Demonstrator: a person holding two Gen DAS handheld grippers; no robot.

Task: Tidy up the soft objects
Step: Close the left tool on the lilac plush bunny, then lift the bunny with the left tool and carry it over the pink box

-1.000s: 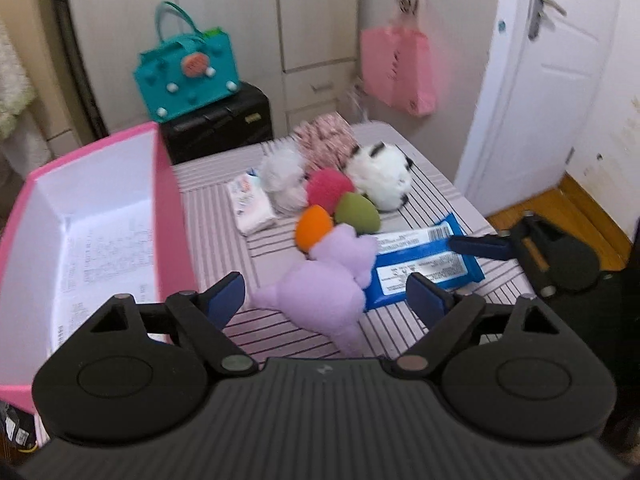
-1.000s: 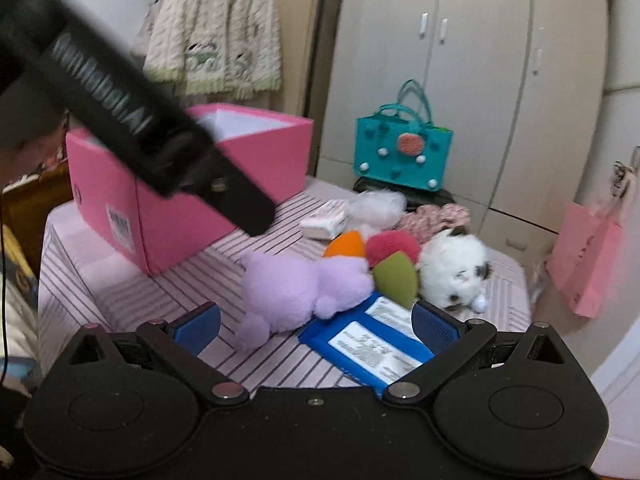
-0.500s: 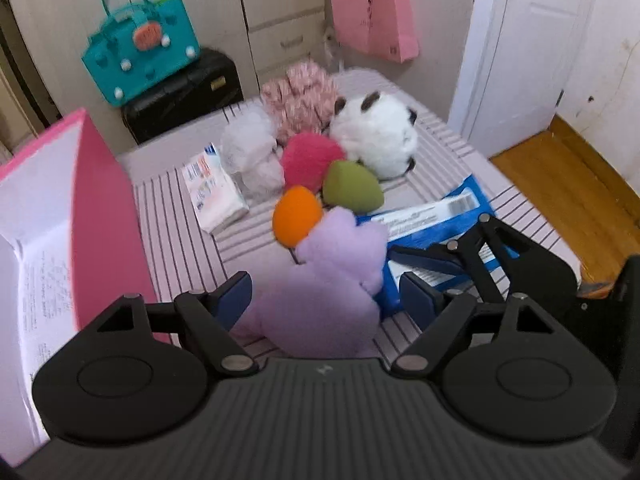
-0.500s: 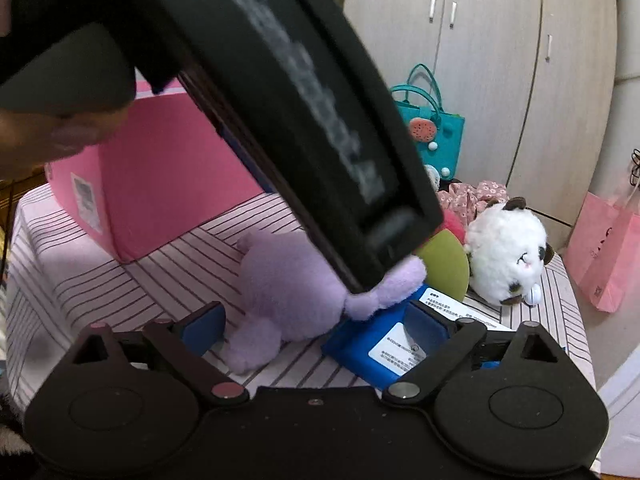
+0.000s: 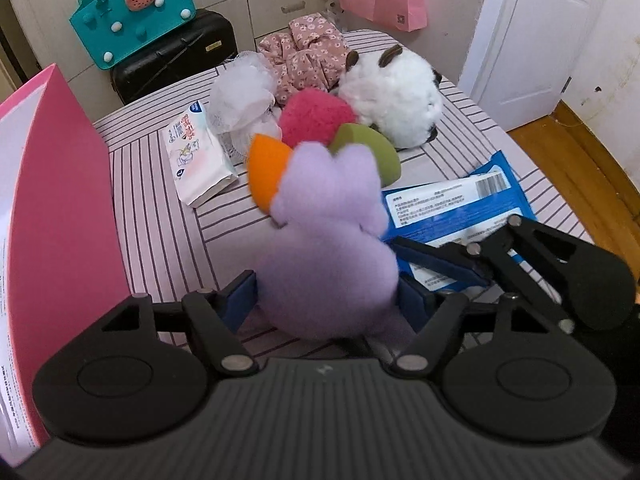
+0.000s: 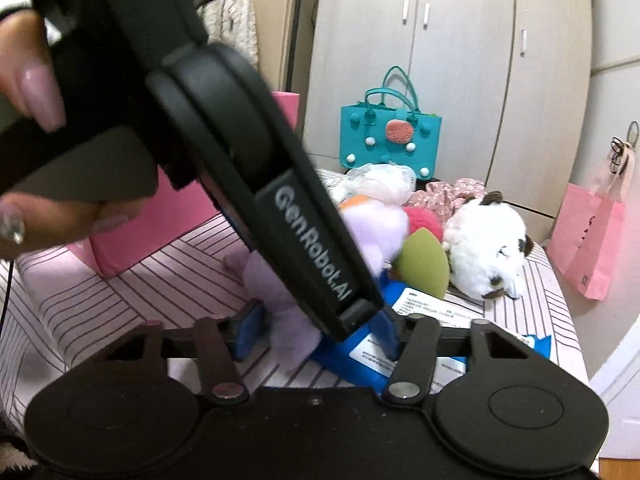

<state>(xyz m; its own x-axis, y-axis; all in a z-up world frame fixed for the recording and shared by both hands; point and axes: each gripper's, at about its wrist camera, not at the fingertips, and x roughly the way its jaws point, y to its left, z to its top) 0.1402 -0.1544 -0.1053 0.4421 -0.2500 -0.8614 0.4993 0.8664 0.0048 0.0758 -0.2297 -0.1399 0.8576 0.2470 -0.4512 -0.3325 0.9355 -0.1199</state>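
A purple plush toy [image 5: 324, 256] lies on the striped table, between the fingers of my left gripper [image 5: 326, 300], whose blue pads press both its sides. In the right wrist view the toy [image 6: 280, 280] is partly hidden by the left gripper's body. My right gripper [image 6: 316, 334] has its pads around the toy's lower end and the edge of a blue packet [image 6: 400, 344]; how tightly they close is hidden. A pink box [image 5: 60, 216] stands open at the left.
Behind the toy lie an orange sponge [image 5: 264, 172], a green sponge [image 5: 368, 148], a red pom [image 5: 316, 116], a white panda plush [image 5: 396, 100], a white mesh puff [image 5: 244, 96], floral cloth [image 5: 308, 52] and a tissue pack [image 5: 196, 156]. A teal bag [image 5: 132, 20] stands beyond.
My left gripper moved forward and down onto the purple toy and its fingers closed against it. My right gripper also moved in towards the toy and the blue packet.
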